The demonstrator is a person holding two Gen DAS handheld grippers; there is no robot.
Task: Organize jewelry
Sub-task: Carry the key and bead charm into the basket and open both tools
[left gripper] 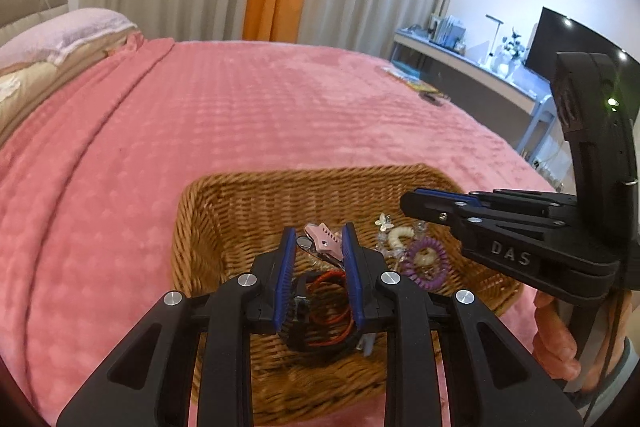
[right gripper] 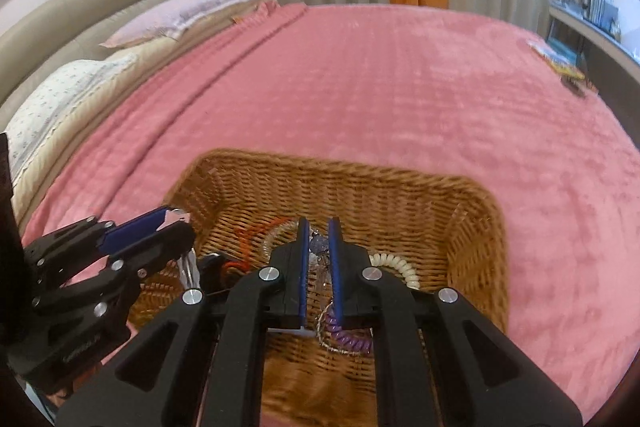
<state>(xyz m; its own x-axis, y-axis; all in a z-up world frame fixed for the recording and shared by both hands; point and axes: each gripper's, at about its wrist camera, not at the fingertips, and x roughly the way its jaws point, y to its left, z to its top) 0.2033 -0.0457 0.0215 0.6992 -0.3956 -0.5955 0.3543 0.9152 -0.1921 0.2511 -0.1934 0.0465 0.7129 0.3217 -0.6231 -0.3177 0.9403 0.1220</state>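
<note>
A wicker basket (left gripper: 224, 211) is set on the pink bed (left gripper: 200, 115). A pink hair clip (left gripper: 322, 235) is gripped in the left gripper (left gripper: 319, 243) jaws. Right gripper (right gripper: 319, 231) jaws are nearly closed, possibly pinching a clear beaded piece (right gripper: 319, 245); blurred. A purple coil tie (left gripper: 425, 263) is lying in the basket.

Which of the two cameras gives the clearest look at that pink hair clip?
The left wrist view: the pink hair clip sits in plain sight between the left gripper fingertips, over the wicker basket. In the right wrist view, only a pale sliver shows at that gripper's tips.
</note>
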